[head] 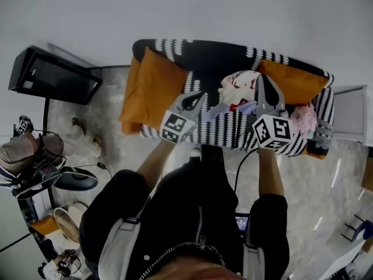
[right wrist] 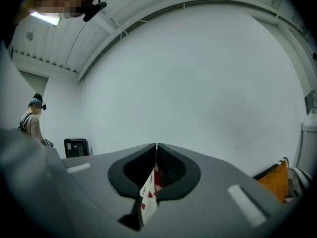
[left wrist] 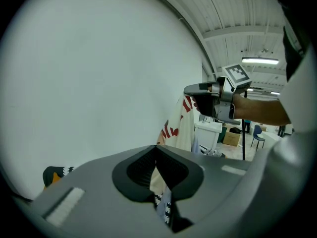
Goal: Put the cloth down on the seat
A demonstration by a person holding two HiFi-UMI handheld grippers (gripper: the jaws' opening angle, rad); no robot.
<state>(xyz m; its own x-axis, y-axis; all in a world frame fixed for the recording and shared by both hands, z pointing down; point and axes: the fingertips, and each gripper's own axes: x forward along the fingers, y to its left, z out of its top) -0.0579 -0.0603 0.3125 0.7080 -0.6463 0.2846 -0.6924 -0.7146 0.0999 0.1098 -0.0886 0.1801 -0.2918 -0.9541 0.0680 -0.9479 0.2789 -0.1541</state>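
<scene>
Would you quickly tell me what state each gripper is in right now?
Left gripper: shut on the cloth.
Right gripper: shut on the cloth too.

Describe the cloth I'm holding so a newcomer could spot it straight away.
Find the black-and-white striped seat against the white wall, with orange cushions at both ends. Over its middle, held between the left gripper and right gripper, is the cloth. It alone is cream with red print; the bundle beside it is plain pink.

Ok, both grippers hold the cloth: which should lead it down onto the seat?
Left, probably. Both grippers are shut on the cloth, but the left gripper hangs over bare striped seat, while the right gripper sits by a pink bundle.
</scene>
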